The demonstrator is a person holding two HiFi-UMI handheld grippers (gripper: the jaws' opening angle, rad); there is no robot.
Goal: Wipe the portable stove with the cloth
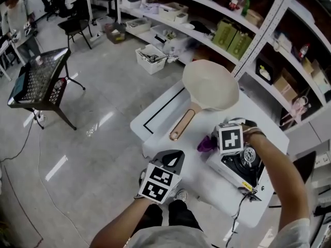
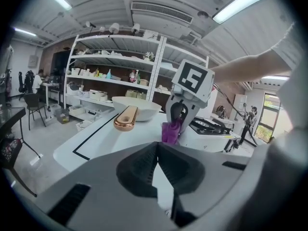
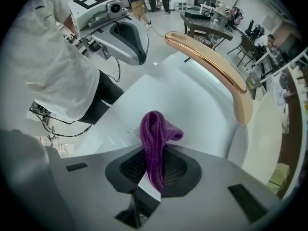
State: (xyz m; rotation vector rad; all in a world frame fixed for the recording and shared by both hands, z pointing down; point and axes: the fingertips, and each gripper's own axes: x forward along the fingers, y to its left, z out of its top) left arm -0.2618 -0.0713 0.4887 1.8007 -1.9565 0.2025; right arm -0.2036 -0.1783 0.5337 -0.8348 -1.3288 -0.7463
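Nearest the lens, left gripper (image 2: 156,150): jaws closed tip to tip, nothing held, poised over the white table (image 1: 165,112). Right gripper (image 3: 153,165): jaws clamped on the purple knitted cloth (image 3: 155,138). Cloth condition: ribbed, bunched into a folded loop, pinched along its lower length between the pads, with the loop standing beyond the jaw tips. Cloth location: just beside the left edge of the white portable stove with black burner top (image 1: 240,164), not on it.
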